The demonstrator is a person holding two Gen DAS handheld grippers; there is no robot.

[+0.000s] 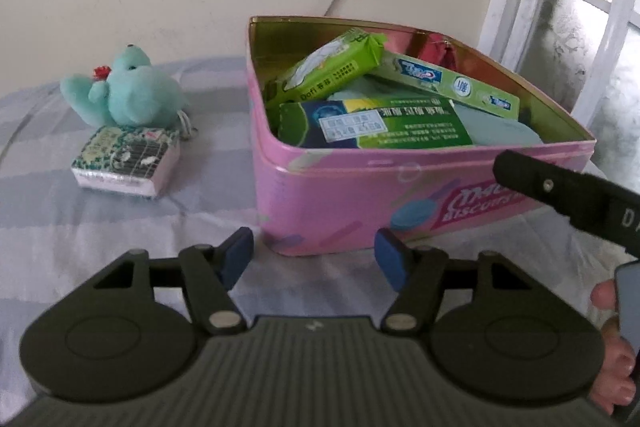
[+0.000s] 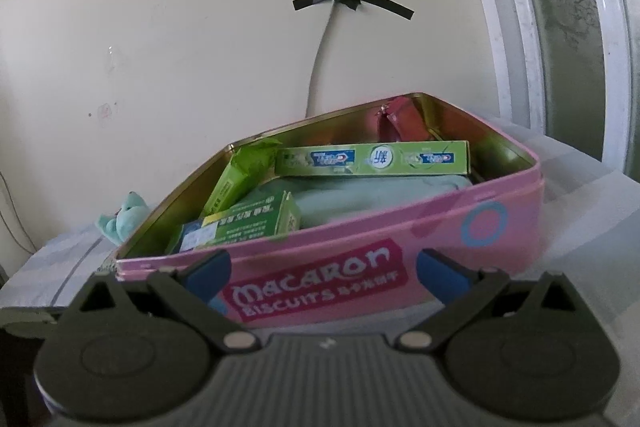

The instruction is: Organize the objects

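Packing judged nearly done: pink tin (image 1: pixel 360 203) already filled with boxes; plush toy (image 1: pixel 128 87) and tissue pack (image 1: pixel 128 159) left of tin, plush resting on pack, head pointed away from tin; pack's long axis toward tin. Left claw (image 1: pixel 316 259) and right claw (image 2: pixel 324 275) spread apart, nothing held. Next: left claw to be brought over plush

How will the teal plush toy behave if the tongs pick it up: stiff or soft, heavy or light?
The teal plush toy looks fuzzy and stuffed, so it will probably squash between the pads and not slip. It seems light for its size. It leans against the tissue pack, so lifting it may nudge that pack slightly.
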